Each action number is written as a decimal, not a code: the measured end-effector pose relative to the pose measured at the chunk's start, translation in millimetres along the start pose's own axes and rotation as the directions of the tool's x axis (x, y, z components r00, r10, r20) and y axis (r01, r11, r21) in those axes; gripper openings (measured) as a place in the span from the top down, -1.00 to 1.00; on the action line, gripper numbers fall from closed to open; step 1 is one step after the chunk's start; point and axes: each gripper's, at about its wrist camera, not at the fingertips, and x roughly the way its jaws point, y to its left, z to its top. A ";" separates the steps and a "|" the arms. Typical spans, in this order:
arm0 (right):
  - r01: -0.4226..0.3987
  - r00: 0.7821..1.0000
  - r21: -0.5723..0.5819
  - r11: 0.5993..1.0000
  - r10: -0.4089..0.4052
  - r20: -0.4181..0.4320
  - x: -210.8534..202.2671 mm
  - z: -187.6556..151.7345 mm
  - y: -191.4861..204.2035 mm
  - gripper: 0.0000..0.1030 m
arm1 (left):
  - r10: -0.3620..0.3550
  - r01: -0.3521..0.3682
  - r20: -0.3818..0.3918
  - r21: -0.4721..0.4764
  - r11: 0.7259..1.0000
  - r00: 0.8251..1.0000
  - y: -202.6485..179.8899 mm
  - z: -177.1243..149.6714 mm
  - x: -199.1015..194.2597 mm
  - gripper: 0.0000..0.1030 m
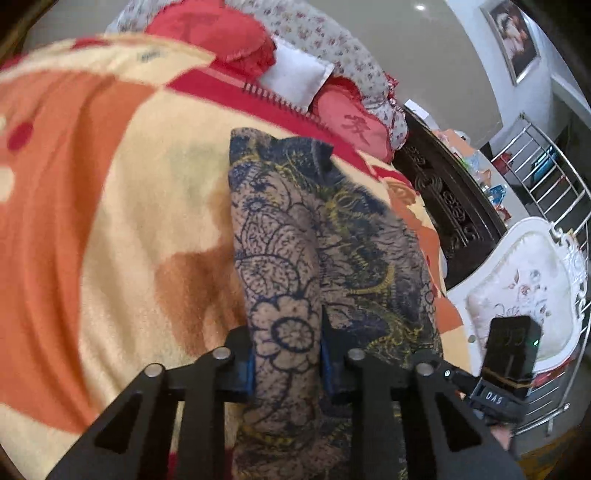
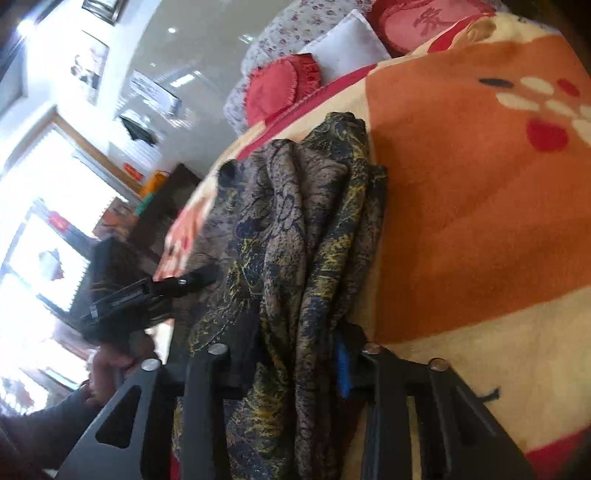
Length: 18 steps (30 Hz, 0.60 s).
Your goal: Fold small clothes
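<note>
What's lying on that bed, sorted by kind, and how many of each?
Patterned garment: 1, held by the left gripper and the right gripper
Orange and cream blanket: 1
Red cushions: 2
White pillow: 1
Floral bedding: 1
Total: 6

The black left gripper (image 1: 286, 363) and black right gripper (image 2: 295, 363) both squeeze the flower-patterned cloth (image 1: 291, 258).
</note>
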 end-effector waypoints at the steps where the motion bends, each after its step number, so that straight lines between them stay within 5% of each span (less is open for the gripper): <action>1: 0.017 1.000 0.002 1.000 -0.017 0.001 -4.6 -0.2 5.3 0.48 | 0.006 -0.006 0.013 0.013 1.000 1.000 -2.9 -0.8 -6.4 0.54; 8: -0.029 0.999 -0.037 0.999 0.031 0.039 -15.4 16.0 68.6 0.52 | 0.035 -0.040 0.099 0.050 0.998 0.994 18.9 19.7 -72.3 0.54; 18: -0.104 0.994 -0.065 0.993 0.105 0.008 80.4 16.2 149.1 0.53 | 0.183 -0.187 0.109 0.032 0.982 0.977 104.3 43.0 -118.0 0.51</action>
